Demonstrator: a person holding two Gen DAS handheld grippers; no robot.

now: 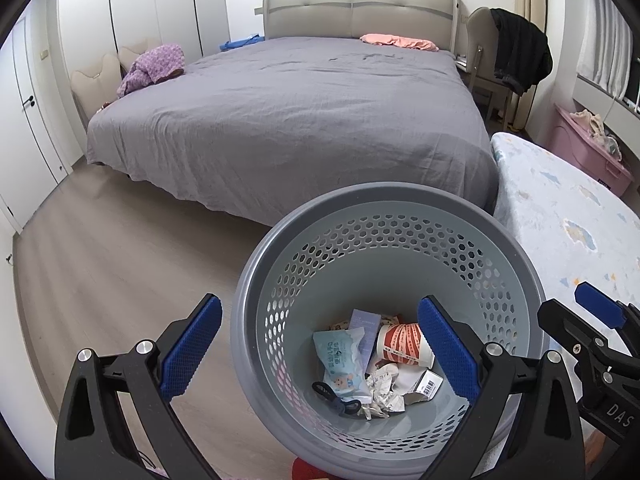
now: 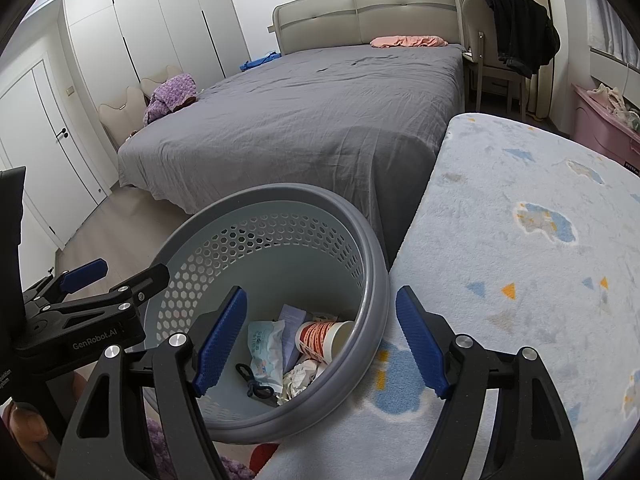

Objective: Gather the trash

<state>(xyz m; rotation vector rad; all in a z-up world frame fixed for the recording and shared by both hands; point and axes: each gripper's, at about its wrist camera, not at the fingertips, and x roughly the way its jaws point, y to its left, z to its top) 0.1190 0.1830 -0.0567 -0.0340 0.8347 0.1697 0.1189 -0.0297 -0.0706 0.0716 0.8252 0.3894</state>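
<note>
We hold both grippers with jaws apart: the left gripper [image 1: 320,354] straddles the near rim of the grey perforated wastebasket [image 1: 440,216], the right gripper [image 2: 320,342] its right rim. Inside lie a paper cup [image 1: 404,345], a wipes packet [image 1: 340,360] and crumpled paper [image 1: 384,392]. The basket stands on the floor [image 1: 120,272] beside the fleece blanket [image 2: 520,260], before the bed [image 1: 288,120].

Even soft indoor light, prob. window right, sharp, fisheye-bent edges, dark corners

Grey bed [image 1: 288,120], black-draped chair [image 1: 516,52], pink bin [image 1: 588,152], patterned blanket [image 2: 520,260].
</note>
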